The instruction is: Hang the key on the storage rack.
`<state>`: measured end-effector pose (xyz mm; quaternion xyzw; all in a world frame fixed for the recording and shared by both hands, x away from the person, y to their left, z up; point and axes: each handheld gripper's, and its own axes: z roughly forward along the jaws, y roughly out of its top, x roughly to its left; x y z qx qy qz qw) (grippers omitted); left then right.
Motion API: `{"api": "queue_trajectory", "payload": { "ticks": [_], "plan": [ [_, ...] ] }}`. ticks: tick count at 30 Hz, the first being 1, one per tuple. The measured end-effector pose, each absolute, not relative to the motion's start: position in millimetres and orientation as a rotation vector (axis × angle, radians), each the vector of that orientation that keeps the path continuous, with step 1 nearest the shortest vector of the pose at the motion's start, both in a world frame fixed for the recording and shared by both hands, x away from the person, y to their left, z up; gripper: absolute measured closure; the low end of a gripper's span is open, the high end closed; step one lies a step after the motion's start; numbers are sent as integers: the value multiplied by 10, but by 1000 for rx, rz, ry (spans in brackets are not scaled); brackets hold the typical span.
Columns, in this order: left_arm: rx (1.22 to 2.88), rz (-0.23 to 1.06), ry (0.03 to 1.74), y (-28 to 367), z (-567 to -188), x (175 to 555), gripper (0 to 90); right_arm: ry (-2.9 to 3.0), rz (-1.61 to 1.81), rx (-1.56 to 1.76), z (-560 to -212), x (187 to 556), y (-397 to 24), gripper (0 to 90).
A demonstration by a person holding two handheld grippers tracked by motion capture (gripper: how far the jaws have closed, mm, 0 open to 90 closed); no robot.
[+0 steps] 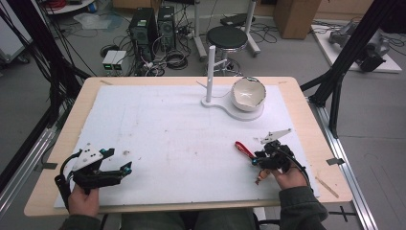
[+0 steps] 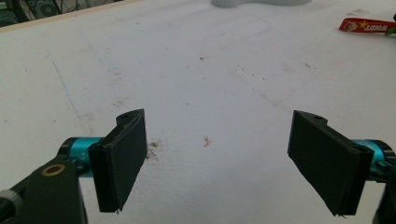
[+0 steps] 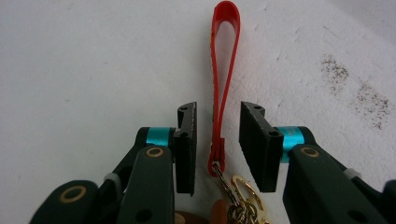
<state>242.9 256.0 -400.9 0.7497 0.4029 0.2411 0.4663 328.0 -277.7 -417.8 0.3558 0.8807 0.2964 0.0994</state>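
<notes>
Red strap keyring (image 3: 221,79) lies flat on the white tabletop (image 1: 167,129), near right edge, gold clasp end toward the person. Right tongs (image 3: 217,147) straddle the strap with a narrow gap, pads not yet touching, probably lined up for a pinch. Left tongs (image 2: 217,161) rest wide open, empty. Stand with bowl (image 1: 248,93) far side; stool (image 1: 226,37), cables, PCs on floor behind.
</notes>
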Motion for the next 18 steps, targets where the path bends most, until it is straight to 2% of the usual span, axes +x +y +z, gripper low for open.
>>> {"api": "queue_trajectory", "payload": {
  "ticks": [18],
  "plan": [
    [1843, 590, 987, 2556, -4012, 2434, 203, 2631, 826, 1049, -4219, 3285, -2757, 757]
  ]
}}
